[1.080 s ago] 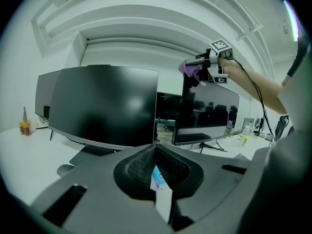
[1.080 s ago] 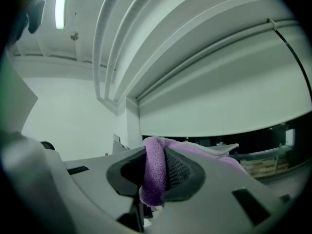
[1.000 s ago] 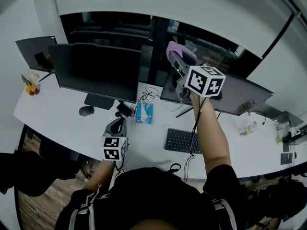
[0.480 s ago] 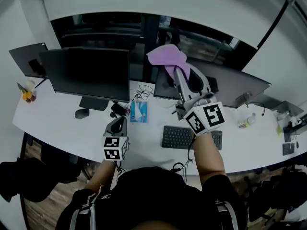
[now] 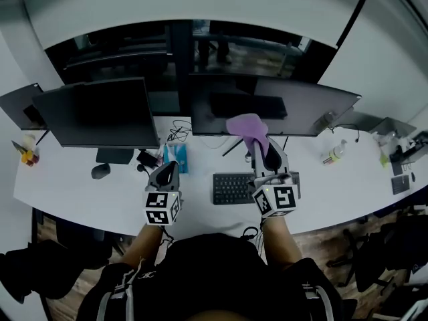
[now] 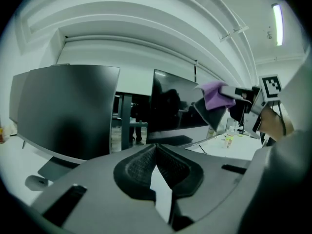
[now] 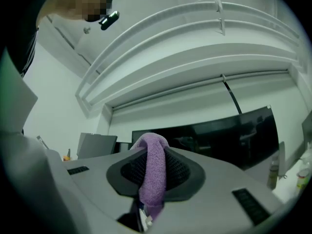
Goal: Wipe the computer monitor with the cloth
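- The right tool [image 5: 259, 146] is pinching the purple cloth [image 5: 246, 124] near the right monitor [image 5: 294, 105].
- It is looking soft, light, floppy; pinching a fold suits it.
- The left tool [image 5: 168, 168] is hanging closed, empty, above the bench [image 5: 67, 179].

A long white tabletop [image 5: 80, 186] curves along a white wall [image 5: 200, 5] with a dark window [image 5: 134, 45] in it. The floor [image 5: 47, 233] below is brown wood. A strip light [image 6: 278, 17] shines on the ceiling.
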Available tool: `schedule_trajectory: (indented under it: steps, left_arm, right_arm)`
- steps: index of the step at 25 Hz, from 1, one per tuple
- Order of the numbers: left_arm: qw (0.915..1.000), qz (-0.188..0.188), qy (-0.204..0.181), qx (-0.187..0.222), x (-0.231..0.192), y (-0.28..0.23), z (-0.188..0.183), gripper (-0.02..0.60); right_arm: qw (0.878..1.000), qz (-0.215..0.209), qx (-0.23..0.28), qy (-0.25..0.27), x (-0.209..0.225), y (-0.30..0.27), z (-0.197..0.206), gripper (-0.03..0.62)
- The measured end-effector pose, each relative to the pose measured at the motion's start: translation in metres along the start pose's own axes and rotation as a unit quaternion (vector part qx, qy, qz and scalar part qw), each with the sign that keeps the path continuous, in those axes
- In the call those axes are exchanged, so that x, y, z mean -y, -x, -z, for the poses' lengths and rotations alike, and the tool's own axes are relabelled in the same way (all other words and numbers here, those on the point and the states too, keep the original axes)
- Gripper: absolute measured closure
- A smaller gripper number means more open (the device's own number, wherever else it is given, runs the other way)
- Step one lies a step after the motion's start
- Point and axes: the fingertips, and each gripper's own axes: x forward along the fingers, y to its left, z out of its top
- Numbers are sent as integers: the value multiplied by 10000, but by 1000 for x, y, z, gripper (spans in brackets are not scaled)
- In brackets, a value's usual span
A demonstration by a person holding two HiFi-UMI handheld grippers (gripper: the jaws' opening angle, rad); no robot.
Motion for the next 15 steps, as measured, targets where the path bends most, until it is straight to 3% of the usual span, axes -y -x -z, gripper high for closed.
schedule_trajectory:
  steps: [5, 15]
  left_arm:
    - [9998, 172, -83, 19, 22, -10, -7, 568]
    - [9996, 230, -133, -24, 45, -14, -6, 568]
  right_arm:
    - [9992, 51, -286, -263, 22, 27, 39, 511]
    - [9981, 67, -355, -507, 38, 43, 48, 511]
